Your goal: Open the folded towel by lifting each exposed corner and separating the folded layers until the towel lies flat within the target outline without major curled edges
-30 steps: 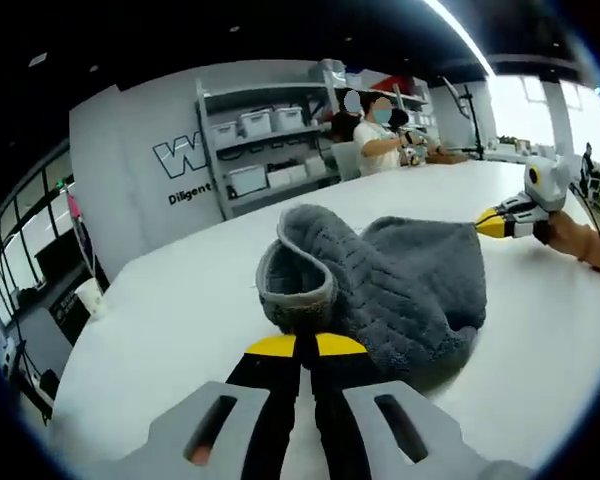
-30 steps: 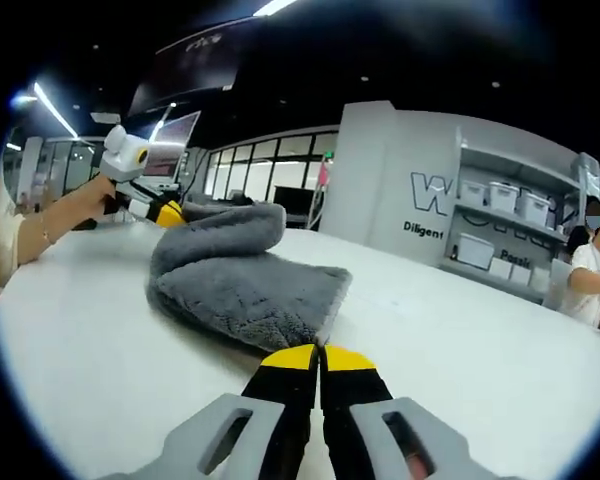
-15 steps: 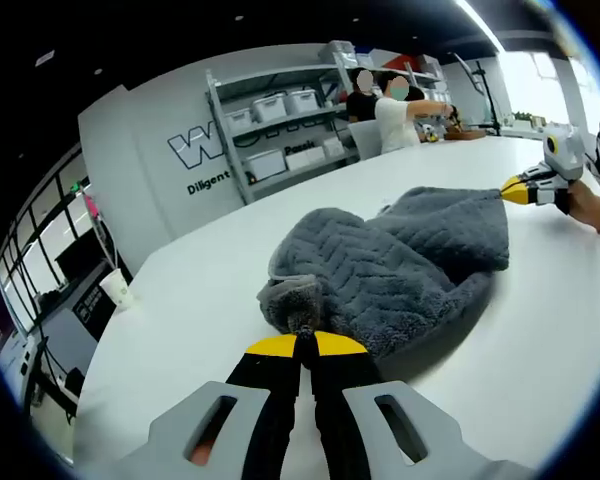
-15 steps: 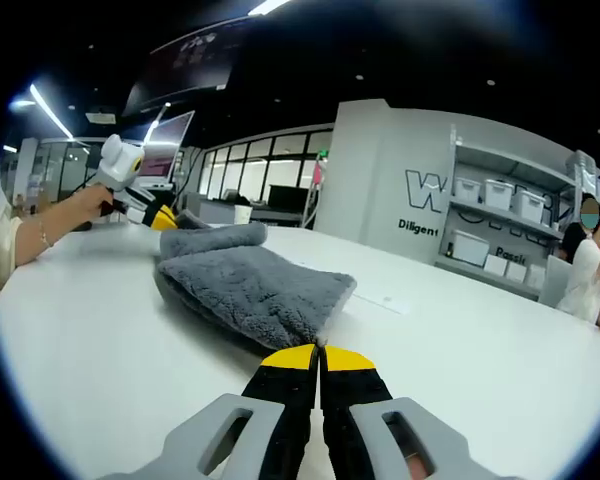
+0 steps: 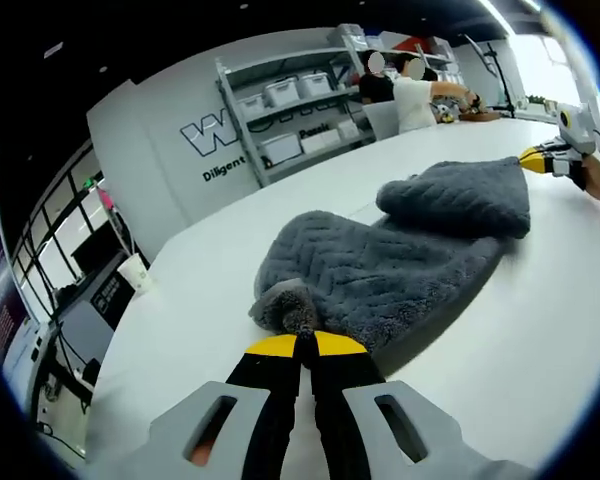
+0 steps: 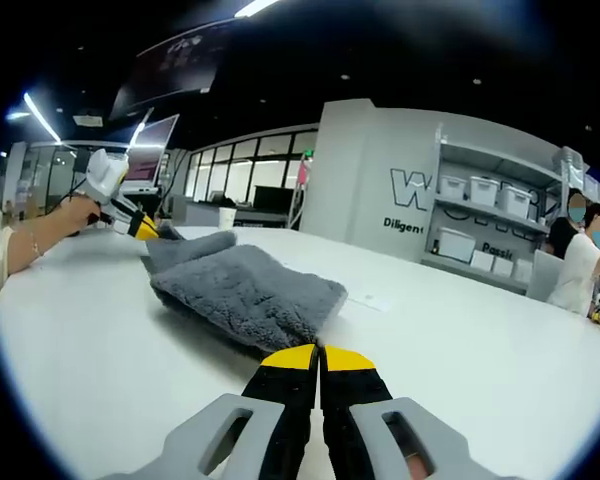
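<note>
Left gripper view: the left hand-held gripper [image 5: 297,345] is clamped on the towel [image 5: 400,262] corner; the towel stretches lengthwise across the bench [image 5: 210,280] to the right hand-held gripper [image 6: 320,357], pinching the opposite end (still partly bunched).

Bare white table [image 5: 540,330] all round the grey towel [image 5: 400,265]; paper cup [image 5: 135,272] far off, near table's edge

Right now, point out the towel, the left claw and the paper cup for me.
towel [image 5: 380,275], left gripper view, middle of its grey ribbed top.
left claw [image 5: 298,345], left gripper view, between its yellow tips.
paper cup [image 5: 134,272], left gripper view, its side.
</note>
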